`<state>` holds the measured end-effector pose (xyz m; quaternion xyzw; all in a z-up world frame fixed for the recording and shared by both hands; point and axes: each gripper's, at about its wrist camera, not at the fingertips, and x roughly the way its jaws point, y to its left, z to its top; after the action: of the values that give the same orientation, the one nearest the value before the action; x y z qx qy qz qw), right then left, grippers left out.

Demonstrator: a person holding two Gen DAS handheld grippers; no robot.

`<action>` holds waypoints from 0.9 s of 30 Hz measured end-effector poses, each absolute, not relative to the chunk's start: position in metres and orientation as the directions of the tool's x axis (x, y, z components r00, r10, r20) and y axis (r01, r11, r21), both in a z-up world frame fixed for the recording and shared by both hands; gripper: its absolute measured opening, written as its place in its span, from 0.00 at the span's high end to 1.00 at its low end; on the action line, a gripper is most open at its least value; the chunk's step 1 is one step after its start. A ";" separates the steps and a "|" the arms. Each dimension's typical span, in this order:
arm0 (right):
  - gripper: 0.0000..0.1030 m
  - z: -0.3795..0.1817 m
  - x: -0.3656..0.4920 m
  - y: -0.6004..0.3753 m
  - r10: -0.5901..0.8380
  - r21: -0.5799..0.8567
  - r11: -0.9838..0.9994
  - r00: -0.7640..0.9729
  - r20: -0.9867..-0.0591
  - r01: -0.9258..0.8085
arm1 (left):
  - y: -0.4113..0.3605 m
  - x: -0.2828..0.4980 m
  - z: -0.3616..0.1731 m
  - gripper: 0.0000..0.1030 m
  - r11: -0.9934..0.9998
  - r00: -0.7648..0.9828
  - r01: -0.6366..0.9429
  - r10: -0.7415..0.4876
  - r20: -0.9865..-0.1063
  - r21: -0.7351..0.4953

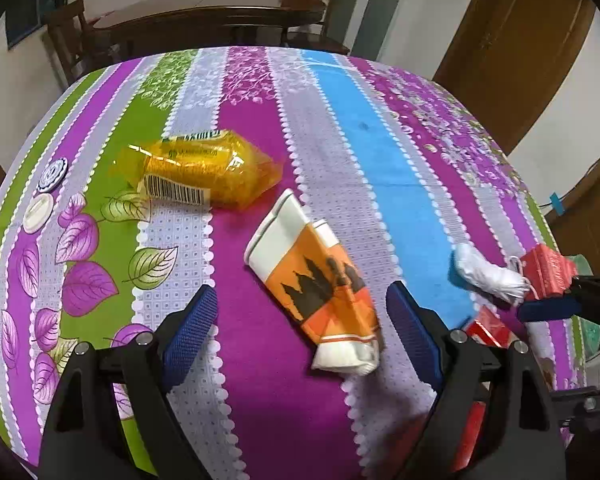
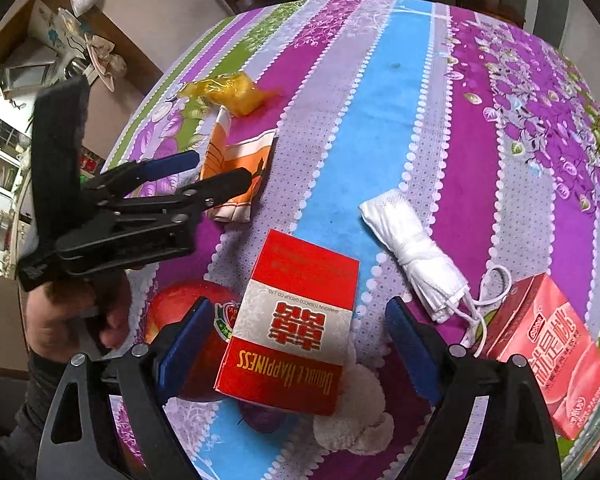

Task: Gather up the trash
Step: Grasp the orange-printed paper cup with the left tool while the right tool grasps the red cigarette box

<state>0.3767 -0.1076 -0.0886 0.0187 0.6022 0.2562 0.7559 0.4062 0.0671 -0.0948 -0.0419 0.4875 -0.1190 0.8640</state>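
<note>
The left tool is hovering with its jaws spread wide, gripping nothing, over the striped floral tabletop. Between its blue pads a flattened orange-and-white paper cup is lying on its side on the cloth, nearer the right pad. Beyond the cup a crinkled yellow plastic wrapper with a barcode label is resting, and two round bottle caps are sitting near the left edge.

The right tool is likewise standing released, its jaws apart around a red "Double Happiness" cigarette pack, which seems to be leaning partly on a red apple beside the left pad; I cannot tell whether the pads are touching the pack. A rolled white face mask with ear loops is lying to the right of the pack, just beside a pink drink carton. A crumpled white tissue is lying under the pack's near end.
</note>
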 end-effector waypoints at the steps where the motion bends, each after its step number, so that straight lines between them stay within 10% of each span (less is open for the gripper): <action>1: 0.17 -0.089 0.376 -0.108 0.417 0.346 0.866 0.140 -0.898 -0.361 | 0.068 0.407 -0.097 0.20 0.969 0.496 0.160 -0.244 -0.833 -0.189; 13: 0.40 -0.099 0.374 -0.124 0.490 0.436 0.847 0.129 -0.862 -0.305 | 0.056 0.400 -0.098 0.53 0.966 0.519 0.176 -0.253 -0.817 -0.187; 15: 0.40 -0.090 0.369 -0.128 0.511 0.446 0.838 0.162 -0.844 -0.315 | 0.052 0.397 -0.096 0.78 0.969 0.528 0.174 -0.241 -0.815 -0.174; 27: 0.41 -0.033 0.289 -0.149 0.462 0.284 0.875 0.504 -0.730 -0.392 | 0.070 0.362 -0.073 0.92 0.974 0.624 0.144 -0.228 -0.747 -0.177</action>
<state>0.2893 -0.1495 -0.0335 0.0408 0.4330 0.2465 0.8661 0.3620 0.0695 -0.0726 -0.0498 0.4209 -0.1035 0.8998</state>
